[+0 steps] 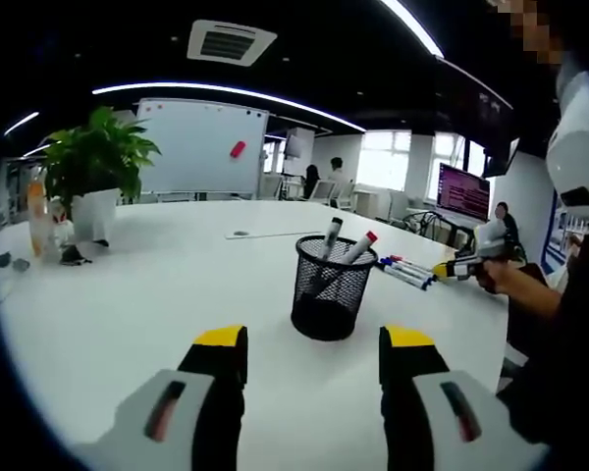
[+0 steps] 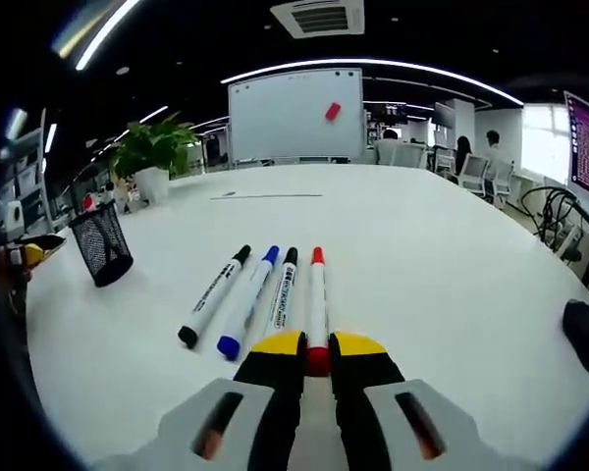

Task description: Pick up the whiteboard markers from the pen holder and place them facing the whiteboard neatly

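fourth marker joins the row

my right tool pinches the red-capped white marker beside three others on the white worktop. my left tool, spread, faces the black mesh pen holder with two markers inside.

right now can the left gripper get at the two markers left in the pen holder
Probably yes. The left gripper is open, the pen holder sits just ahead between its jaws, and both marker tops stick up above the rim, unobstructed.

white table | four markers in a row (side by side) | mesh pen holder | potted plant
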